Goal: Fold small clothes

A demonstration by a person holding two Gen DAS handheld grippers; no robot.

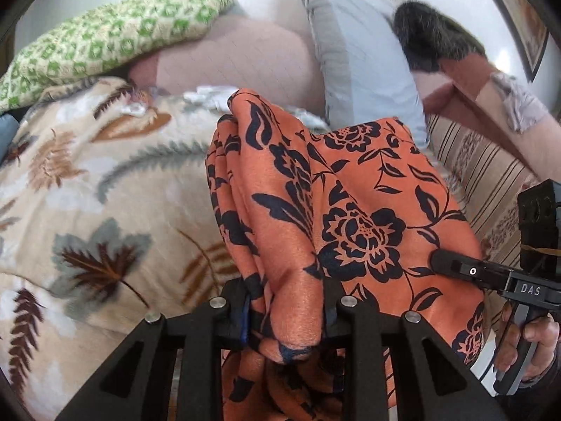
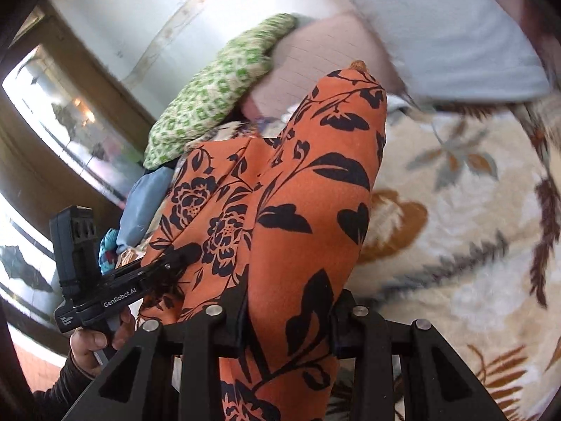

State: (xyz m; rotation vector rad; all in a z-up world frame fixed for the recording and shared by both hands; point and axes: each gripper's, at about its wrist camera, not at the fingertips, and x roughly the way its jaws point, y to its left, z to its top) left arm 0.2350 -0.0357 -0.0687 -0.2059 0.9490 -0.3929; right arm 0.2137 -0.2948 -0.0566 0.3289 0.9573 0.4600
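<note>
Both my jaws are pinched on the same orange floral garment [image 1: 354, 189], one on each side of it, and it hangs between them above the leaf-print blanket [image 1: 94, 189] that covers the bed

Left gripper [image 1: 285, 319]: jaws drawn in on a thick bunched roll of the cloth, several layers gathered, with folds trailing away from me toward the pillows. Right gripper [image 2: 289, 315]: jaws drawn in on a flatter, smoother stretch of the same cloth, which rises ahead of me to a peak

From the left camera I see my other tool biting the garment's far side, the person's hand [image 1: 526, 340] on its handle. From the right camera the left tool shows the same way

Judgement: this is the lift-and-spread step, ahead of any real fold. To do it well:
- keep both pinches firm; the fabric looks thin and slick, likely to slide out
- draw the two grips apart until the span between them goes taut and the bunch on the left shakes loose
- keep both grips level with each other so the hem hangs straight
- lay it on open blanket, clear of the green patterned pillow [image 1: 105, 38] and the pale grey pillow [image 1: 361, 56]

Risk: the left bunch may hide a doubled layer, giving a crooked fold
</note>
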